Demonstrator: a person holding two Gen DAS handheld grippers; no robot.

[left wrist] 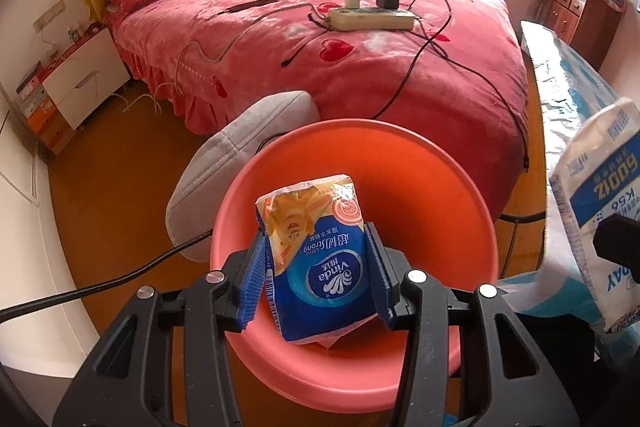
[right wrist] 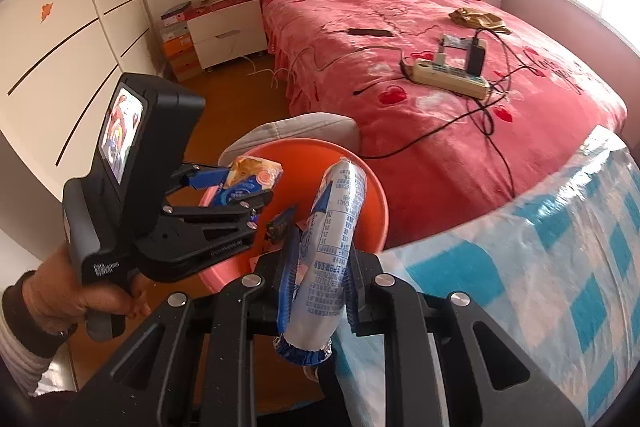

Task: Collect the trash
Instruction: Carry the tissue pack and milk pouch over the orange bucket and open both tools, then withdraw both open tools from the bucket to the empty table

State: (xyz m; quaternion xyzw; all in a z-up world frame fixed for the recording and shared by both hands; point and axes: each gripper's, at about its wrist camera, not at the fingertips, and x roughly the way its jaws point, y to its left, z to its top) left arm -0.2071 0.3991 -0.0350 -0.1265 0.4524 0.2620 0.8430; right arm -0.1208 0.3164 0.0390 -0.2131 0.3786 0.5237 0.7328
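Bedroom with a pink bed [left wrist: 360, 39] behind, and an orange basin [left wrist: 400, 163] sits near on the floor. Left gripper [left wrist: 316, 267] is clamped on a blue tissue pack [left wrist: 316, 255] right over the basin, so next it just needs to let go. Right gripper [right wrist: 316, 279] pinches a white wrapper [right wrist: 336, 227] (only the right view shows the person's hand [right wrist: 76, 299]), near the rim.

open basin [left wrist: 460, 187] mouth below, bed [left wrist: 320, 67] behind, checked bundle [right wrist: 540, 267] rightward
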